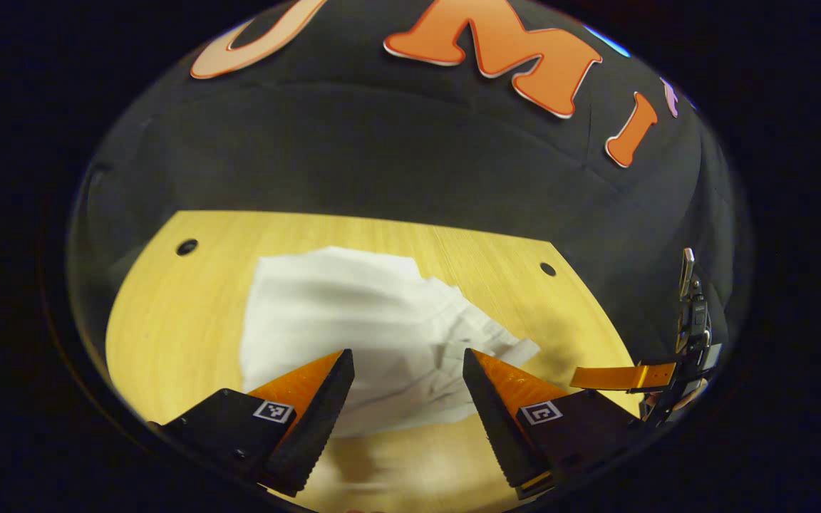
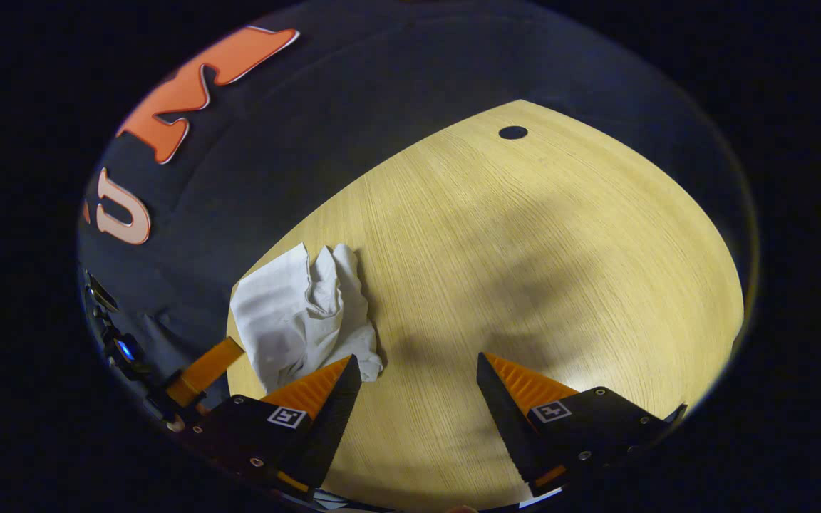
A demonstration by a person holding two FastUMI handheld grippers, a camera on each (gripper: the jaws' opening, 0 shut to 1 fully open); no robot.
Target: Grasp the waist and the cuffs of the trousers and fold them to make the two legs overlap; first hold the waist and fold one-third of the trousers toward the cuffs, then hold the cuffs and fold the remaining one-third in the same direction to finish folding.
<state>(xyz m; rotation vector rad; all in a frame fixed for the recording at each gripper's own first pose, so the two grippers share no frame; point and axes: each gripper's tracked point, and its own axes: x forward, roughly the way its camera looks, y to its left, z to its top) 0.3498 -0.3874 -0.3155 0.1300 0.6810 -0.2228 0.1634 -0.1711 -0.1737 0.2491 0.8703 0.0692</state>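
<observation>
Left tool (image 1: pixel 408 370) is hanging over the tabletop (image 1: pixel 168 313) with its jaws spread wide and nothing between them. Right out past its fingertips, and partly behind them in the left gripper view, sit the white trousers (image 1: pixel 353 320), a compact, rumpled block of cloth lying flat on the wood. Further off to that tool's right you can catch the other tool coming in from the side.

Right tool (image 2: pixel 419 370) is the same story: jaws well apart, gripping nothing, bare wood straight ahead of it. In the right gripper view the trousers (image 2: pixel 296 313) sit off to its left, just past its left finger, near the tabletop (image 2: pixel 539 235) edge where the booth's black cloth starts. The left tool pokes in low on that side too.

My read on the step: the bundle looks short and stacked in layers, so I'd guess the folds are mostly or fully done and both tools are clear of the cloth. Can't make out waist from cuffs in either view, so I can't swear the last third is properly over.

If anything's left, the next move needs a pinch on the free end of the bundle with both tools, lifted and carried over in the same direction, then laid square. The wrinkled corner nearest the right tool looks like it could use flattening.
</observation>
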